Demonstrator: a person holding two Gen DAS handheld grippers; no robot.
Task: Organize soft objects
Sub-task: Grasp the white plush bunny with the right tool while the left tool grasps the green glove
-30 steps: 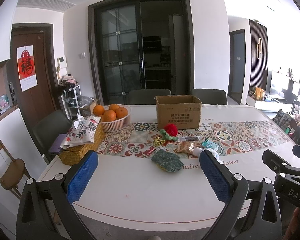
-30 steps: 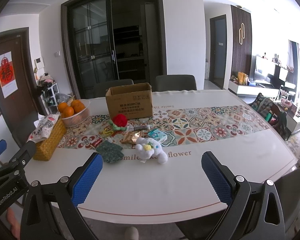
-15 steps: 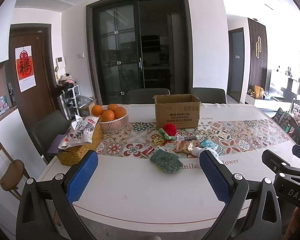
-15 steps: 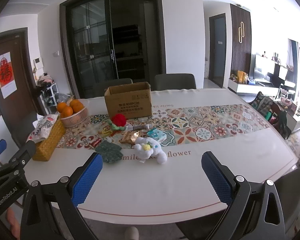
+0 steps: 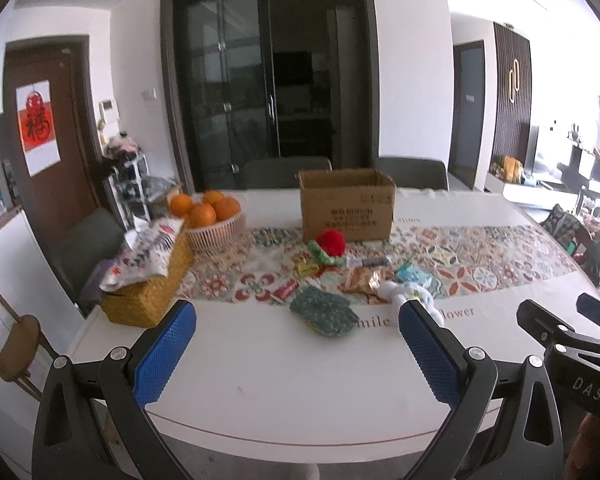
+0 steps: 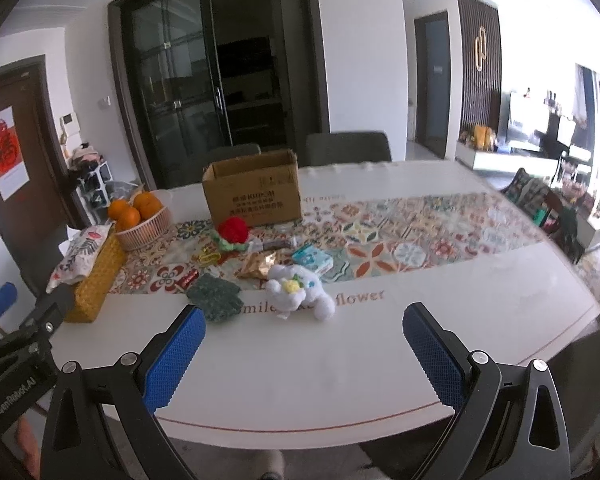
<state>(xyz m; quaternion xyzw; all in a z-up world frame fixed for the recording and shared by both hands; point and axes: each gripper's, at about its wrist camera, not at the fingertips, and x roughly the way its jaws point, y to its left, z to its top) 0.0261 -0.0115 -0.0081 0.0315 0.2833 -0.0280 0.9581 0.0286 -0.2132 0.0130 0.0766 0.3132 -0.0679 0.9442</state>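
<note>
I am holding both grippers wide, with nothing between the blue pads, at the near edge of the table (image 6: 380,364). The right gripper (image 6: 304,354) is pointing almost straight at the white plush (image 6: 300,290), which is lying at my 12 o'clock, a touch left of centre, near but not yet between the fingers. Its long axis is running from 10 to 4 o'clock, head toward the far left, one leg trailing toward the lettering. From the left gripper (image 5: 298,354) the same plush (image 5: 410,294) is sitting at 1 o'clock, partly hidden behind the right pad, so I am judging the right hand to be the nearer and better lined up for it.

The green knit pad (image 5: 324,311) is lying at the left gripper's 12 o'clock, flat, just beside the plush; that one is suiting the left hand. The red flower (image 6: 233,232) is resting further off, right in front of the box (image 6: 254,194), touching or nearly touching it.

The box is standing open at the top; I cannot see inside it. The bowl (image 5: 216,234) at 11 o'clock is holding oranges (image 5: 204,208). The wicker basket (image 5: 146,286) at 10 o'clock is carrying a printed packet (image 5: 146,254) on top.
</note>
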